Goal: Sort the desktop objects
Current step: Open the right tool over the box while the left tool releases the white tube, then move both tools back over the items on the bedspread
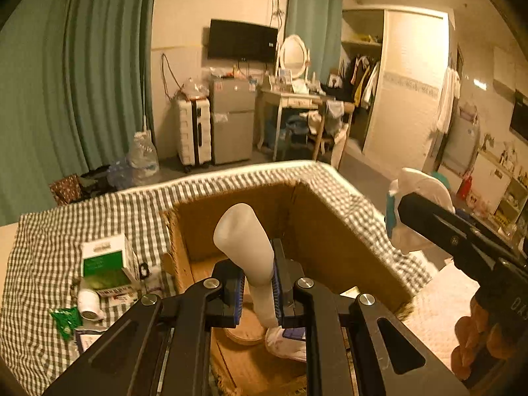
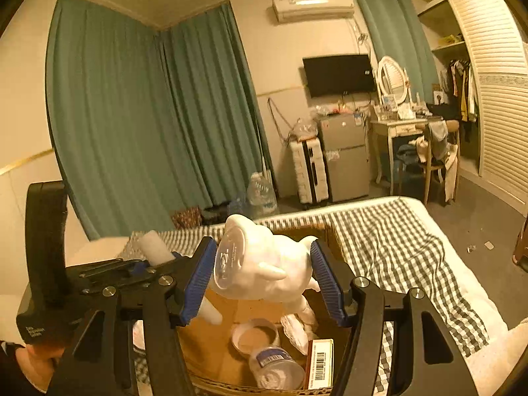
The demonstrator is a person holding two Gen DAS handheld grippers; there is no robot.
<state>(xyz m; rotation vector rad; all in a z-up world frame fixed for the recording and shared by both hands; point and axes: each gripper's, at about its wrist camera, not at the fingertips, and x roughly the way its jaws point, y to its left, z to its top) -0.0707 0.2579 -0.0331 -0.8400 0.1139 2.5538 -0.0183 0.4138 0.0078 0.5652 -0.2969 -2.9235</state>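
A bedroom with teal curtains (image 2: 138, 125), a wall-mounted television (image 1: 242, 39) and a dressing table (image 1: 290, 97) forms the background; the work surface is a bed covered with a checked cloth (image 1: 43, 241). On it stands an open cardboard box (image 1: 333, 241), the apparent collection point for the sorting task. The left tool (image 1: 259, 285) is pressed nearly together, pinching the narrow end of a white tube (image 1: 242, 244); the tube's wide end rises above the box opening, so the item is held over the box interior rather than resting in it. The right tool (image 2: 262, 275) stands partly spread, its blue pads (image 2: 325, 280) clamped on either side of a white figurine (image 2: 260, 270), which is also suspended above the box. Both items are thus carried at once, presumably to be released into the same container. Already inside the box, in the right wrist view, lie a round shallow tin (image 2: 255, 333), a small clear jar (image 2: 277, 364) on its side and a barcoded carton (image 2: 320, 363). Unsorted items are on the cloth left of the box in the left wrist view: a green-and-white carton (image 1: 105, 264), a small white bottle (image 1: 89, 303) and a green sachet (image 1: 66, 321).
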